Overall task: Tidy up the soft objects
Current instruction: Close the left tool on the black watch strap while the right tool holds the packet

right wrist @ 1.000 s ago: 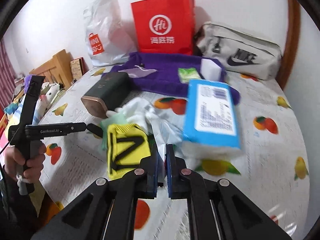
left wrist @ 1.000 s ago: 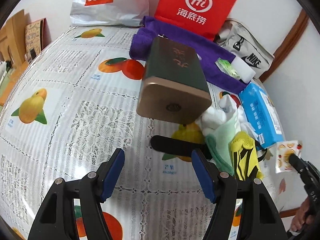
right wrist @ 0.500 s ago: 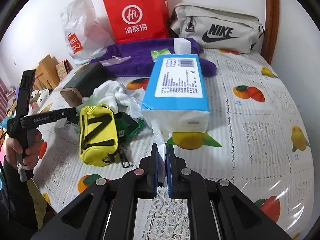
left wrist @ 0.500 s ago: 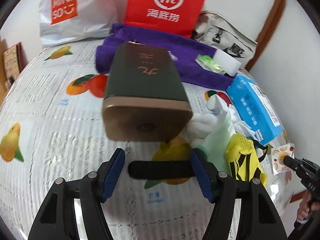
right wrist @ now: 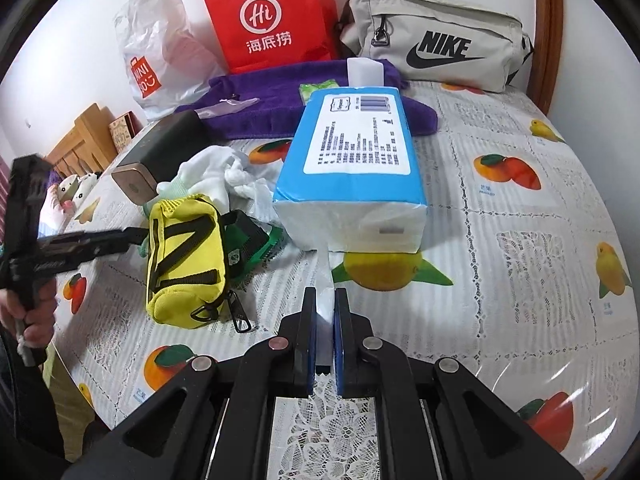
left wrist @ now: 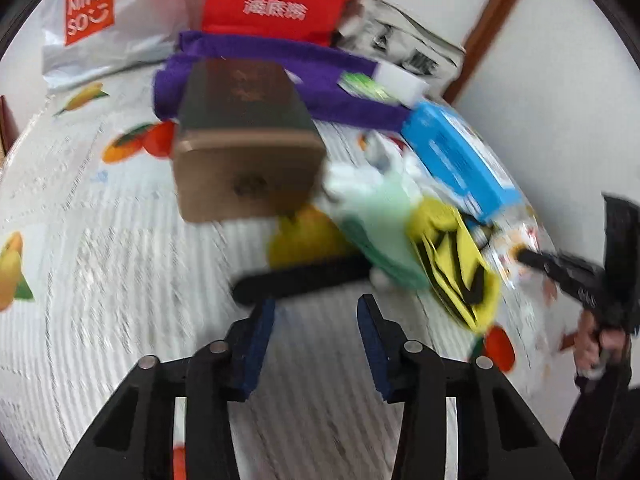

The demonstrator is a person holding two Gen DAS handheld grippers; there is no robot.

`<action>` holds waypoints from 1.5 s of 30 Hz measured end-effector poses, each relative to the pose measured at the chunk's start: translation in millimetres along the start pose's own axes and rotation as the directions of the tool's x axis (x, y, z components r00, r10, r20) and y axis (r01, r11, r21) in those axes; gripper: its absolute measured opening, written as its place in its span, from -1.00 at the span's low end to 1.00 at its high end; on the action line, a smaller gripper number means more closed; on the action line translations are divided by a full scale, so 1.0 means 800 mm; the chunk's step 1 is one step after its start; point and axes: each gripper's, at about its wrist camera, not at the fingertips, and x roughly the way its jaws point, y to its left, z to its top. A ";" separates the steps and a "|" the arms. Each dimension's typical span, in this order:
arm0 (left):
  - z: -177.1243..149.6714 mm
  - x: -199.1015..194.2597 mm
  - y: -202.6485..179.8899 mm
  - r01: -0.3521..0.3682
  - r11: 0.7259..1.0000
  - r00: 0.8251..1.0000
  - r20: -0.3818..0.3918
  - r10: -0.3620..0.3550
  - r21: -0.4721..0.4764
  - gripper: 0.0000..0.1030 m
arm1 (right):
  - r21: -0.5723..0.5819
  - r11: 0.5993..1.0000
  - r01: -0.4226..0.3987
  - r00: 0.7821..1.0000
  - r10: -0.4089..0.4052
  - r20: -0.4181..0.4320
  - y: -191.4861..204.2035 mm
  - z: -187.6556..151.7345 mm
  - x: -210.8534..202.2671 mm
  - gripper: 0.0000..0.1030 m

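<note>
The worktop (right wrist: 520, 240), round and covered with a fruit-print cloth under clear film, carries everything; along its far edge stand a red paper bag (right wrist: 272, 16), a white plastic bag (right wrist: 160, 52) and a grey waist bag (right wrist: 436, 40), with a purple towel (right wrist: 280, 100) spread in front of them; near the middle lies a blue tissue pack (right wrist: 356, 152), its white end facing the near edge; to its left a dark box with a bronze end (right wrist: 160, 156) lies towards the left edge; between box and pack sits a heap of white cloth (right wrist: 224, 172), touching a yellow pouch (right wrist: 184, 256) nearer the near edge; a black strap (left wrist: 300, 280) lies just beyond the left tongs (left wrist: 316, 332); their jaws are closing with nothing between them; the right tongs (right wrist: 325, 320) are clenched on a thin white tissue (right wrist: 324, 280) that runs from the pack's near end down to the pads.
</note>
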 end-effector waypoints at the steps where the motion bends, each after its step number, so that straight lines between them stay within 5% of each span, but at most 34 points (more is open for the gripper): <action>1: 0.000 -0.003 -0.002 -0.036 0.999 0.999 0.016 0.036 0.006 -0.29 | 0.001 1.000 -0.003 1.000 0.003 0.000 0.000 0.000 0.000 -0.86; 6: 0.026 -0.003 0.003 -0.092 0.996 0.993 0.078 0.091 0.010 -0.26 | -0.002 1.000 -0.006 1.000 0.006 0.004 0.001 0.000 0.000 -0.86; 10: 0.039 0.025 0.017 -0.106 0.994 0.994 0.036 0.106 -0.006 -0.26 | 0.004 1.000 -0.004 1.000 0.004 -0.006 -0.001 -0.003 0.002 -0.86; 24: 0.005 0.002 -0.011 -0.064 0.989 0.998 -0.004 0.065 0.134 -0.19 | -0.041 0.999 -0.022 0.999 0.020 -0.030 0.007 -0.007 0.009 -0.71; 28: 0.010 0.020 -0.028 -0.095 0.964 0.995 -0.002 0.098 0.250 0.24 | -0.039 0.999 -0.020 0.999 0.018 -0.032 0.007 -0.008 0.008 -0.70; 30: 0.008 0.027 -0.042 -0.125 0.942 0.991 -0.001 0.131 0.312 0.29 | -0.044 0.999 -0.016 0.999 0.015 -0.034 0.008 -0.009 0.007 -0.70; 33: 0.005 0.024 -0.053 -0.085 0.937 0.995 -0.018 0.097 0.340 -0.03 | -0.047 0.999 -0.010 0.999 0.008 -0.034 0.008 -0.011 0.005 -0.70; 35: 0.000 0.018 -0.055 -0.071 0.938 0.996 -0.028 0.086 0.339 -0.41 | -0.040 0.999 -0.010 0.999 0.009 -0.035 0.006 -0.012 0.006 -0.69; 38: -0.007 0.008 -0.052 0.021 0.955 0.997 -0.077 0.001 0.296 -0.58 | -0.038 0.999 -0.012 0.999 0.011 -0.032 0.006 -0.013 0.005 -0.68; 39: -0.009 0.007 -0.053 0.062 0.956 0.995 -0.094 -0.036 0.287 -0.58 | -0.039 0.999 -0.012 0.999 0.011 -0.032 0.007 -0.012 0.006 -0.68; 42: -0.011 0.012 -0.063 0.033 0.951 0.997 -0.073 -0.011 0.307 -0.52 | -0.044 0.999 -0.011 0.999 0.009 -0.030 0.008 -0.013 0.005 -0.68; 45: -0.010 0.018 -0.075 0.041 0.947 0.998 -0.066 -0.022 0.317 -0.18 | -0.040 0.999 -0.012 1.000 0.011 -0.028 0.009 -0.014 0.003 -0.68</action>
